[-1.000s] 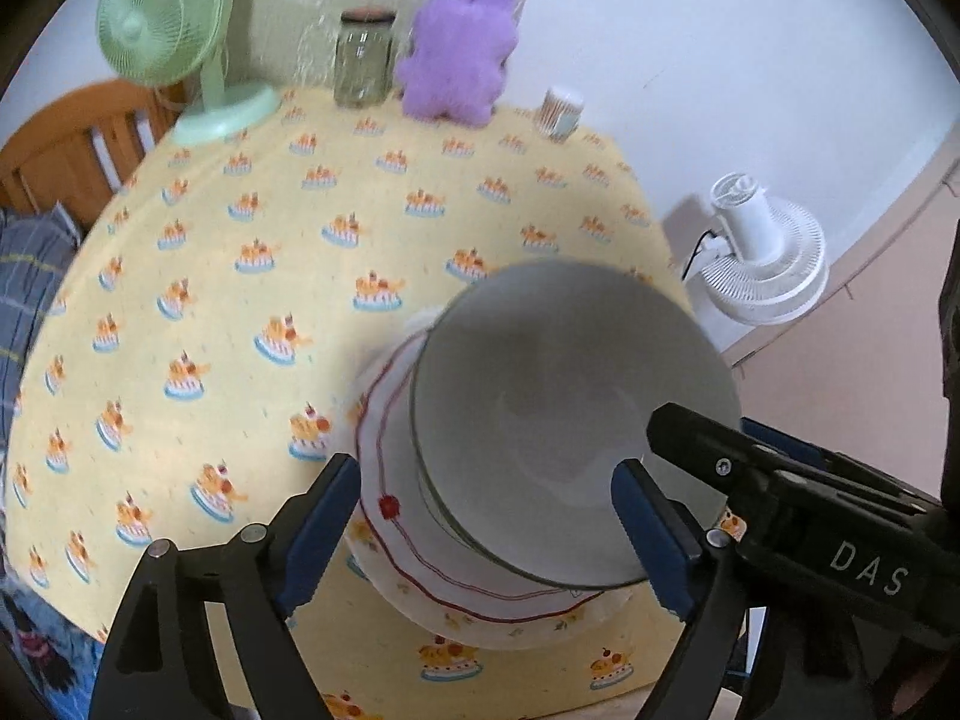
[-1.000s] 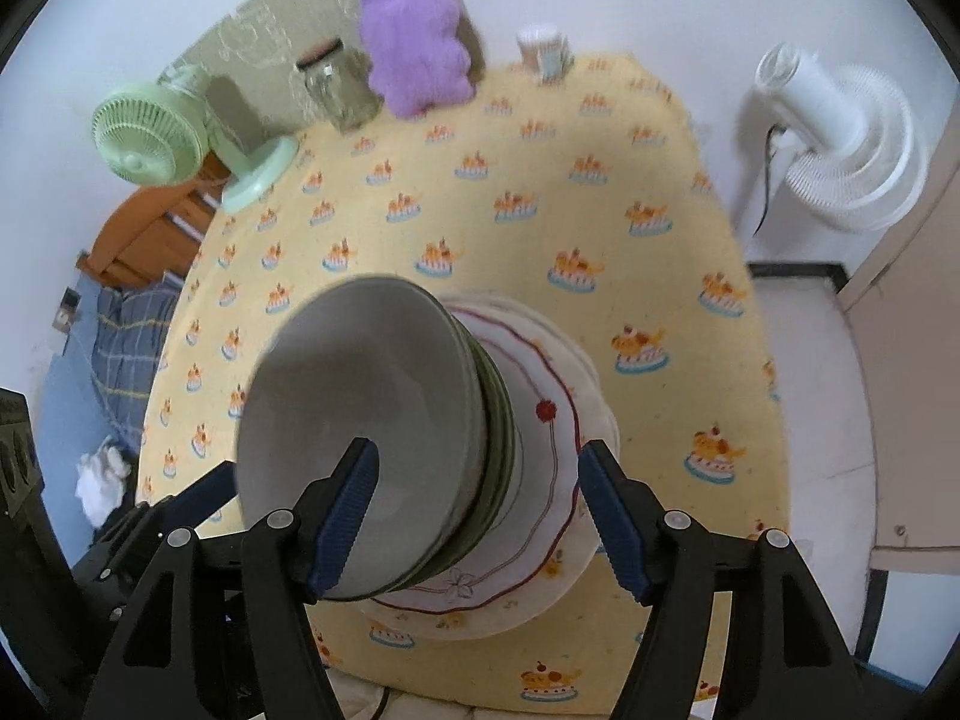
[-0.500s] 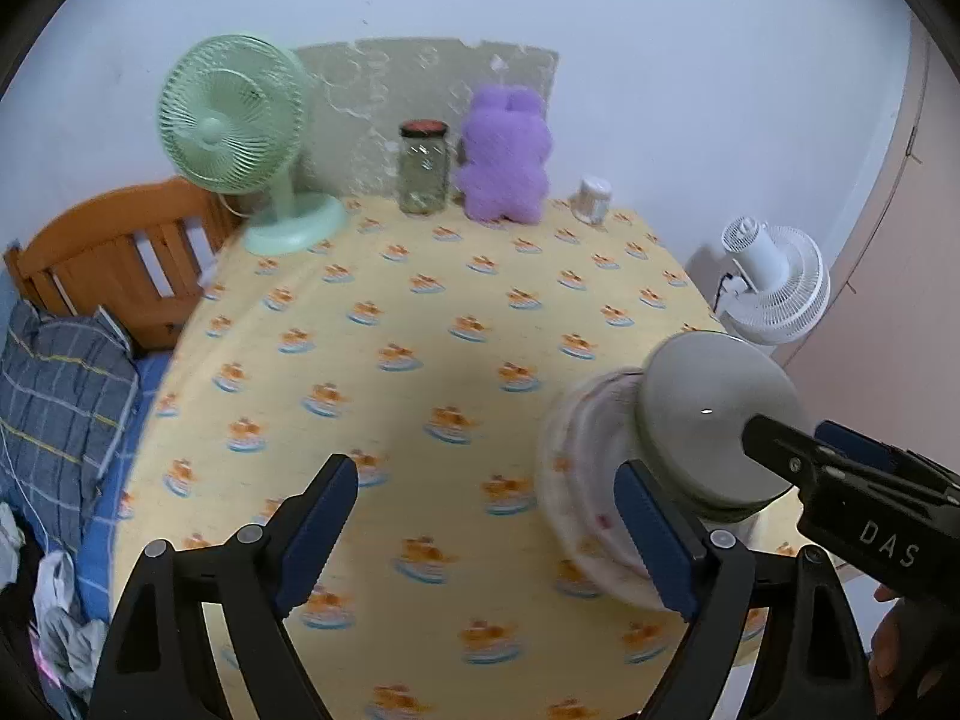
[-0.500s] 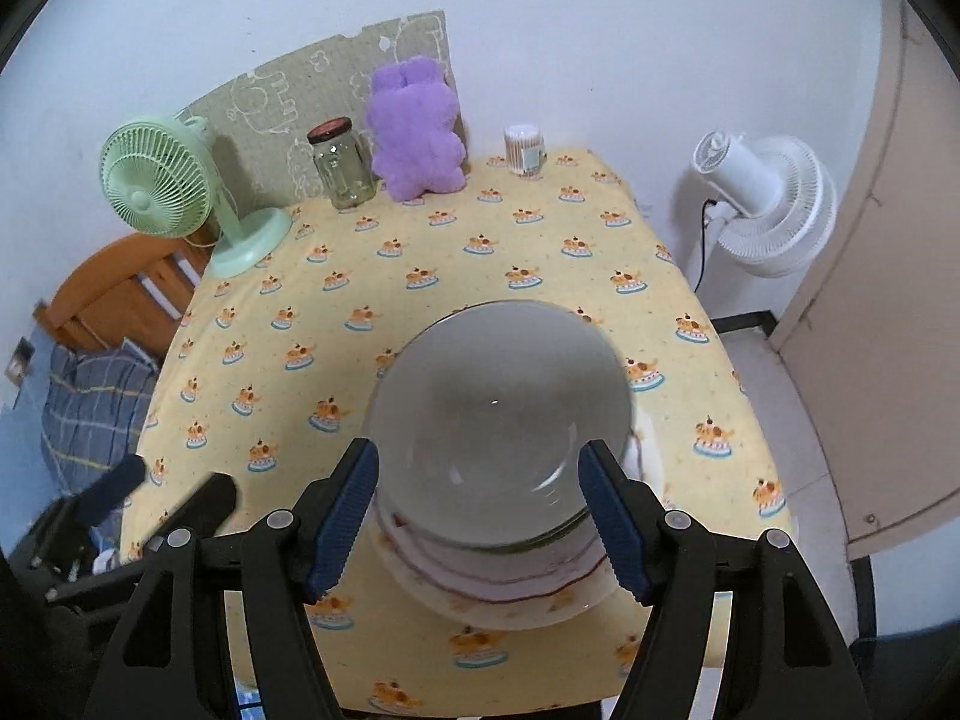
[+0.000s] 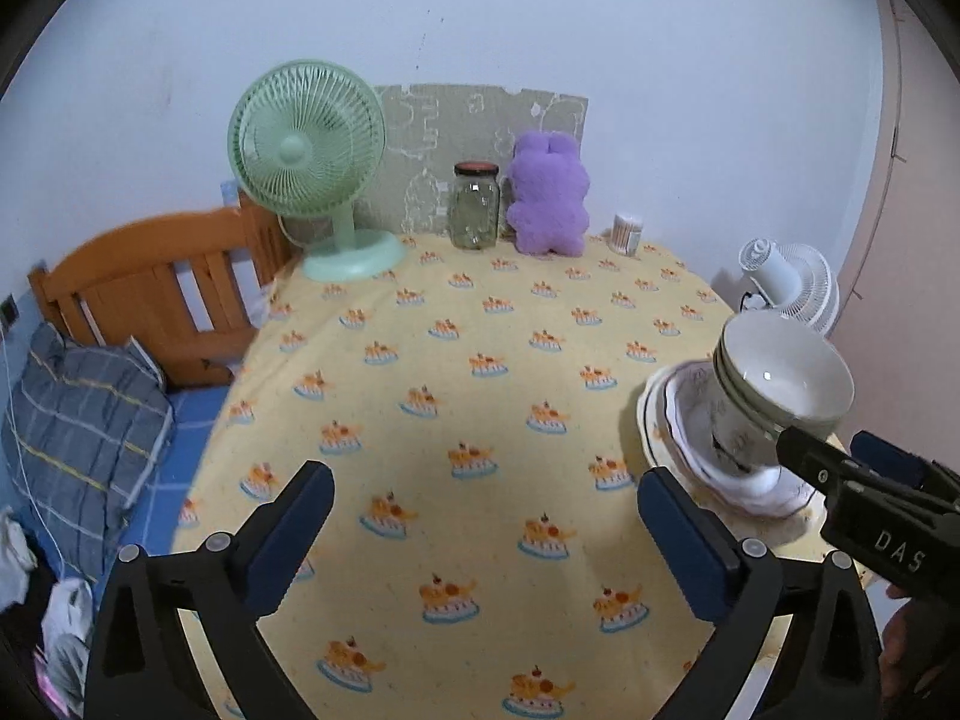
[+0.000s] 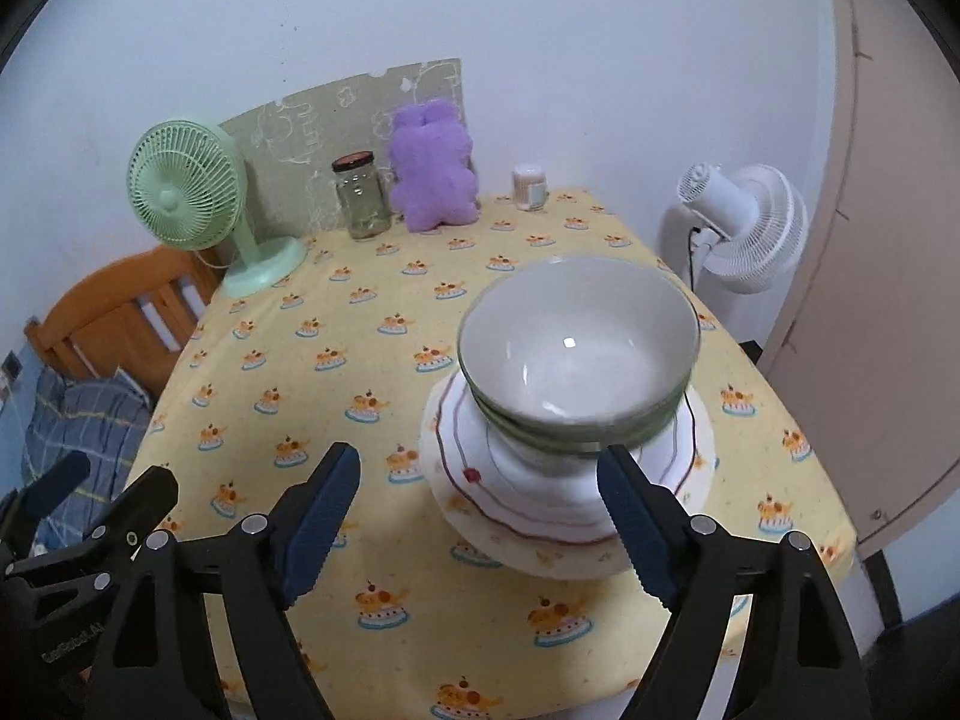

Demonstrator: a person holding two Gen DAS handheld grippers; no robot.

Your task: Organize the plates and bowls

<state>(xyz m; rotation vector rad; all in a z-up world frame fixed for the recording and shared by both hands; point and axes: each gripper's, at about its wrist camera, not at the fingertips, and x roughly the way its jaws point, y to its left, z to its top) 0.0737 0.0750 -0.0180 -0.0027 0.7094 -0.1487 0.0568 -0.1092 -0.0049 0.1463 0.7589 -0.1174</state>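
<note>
Bowls (image 6: 579, 360) sit nested one inside another on top of a stack of plates (image 6: 474, 480), near the right-hand front corner of the table (image 6: 384, 372) in the right wrist view. The bowls are pale grey-green with darker green rims; the top one is empty and catches a small glint of light. The upper plate is white with a thin red scalloped line and a small red mark on its rim, and a cream plate shows beneath it.

The right gripper (image 6: 480, 516) hangs just in front of the stack, its jaws opening – nothing lies between the blue pads, though the right-hand pad stands just before the plates' near edge. The left gripper (image 5: 483, 531) is off to the side over bare yellow cloth, its jaws also opening and already wide, with only the cake-printed tablecloth between them. In its view the stack of bowls (image 5: 780, 375) and plates (image 5: 654, 420) lies to the right, partly behind the other gripper's black body.

Along the far edge by the wall stand a green fan (image 5: 312, 162), a glass jar (image 5: 475, 207), a purple plush toy (image 5: 547, 204) and a small container (image 5: 626, 233) – well apart from the dishes. A white fan (image 6: 747, 228) stands beyond the table on the right
</note>
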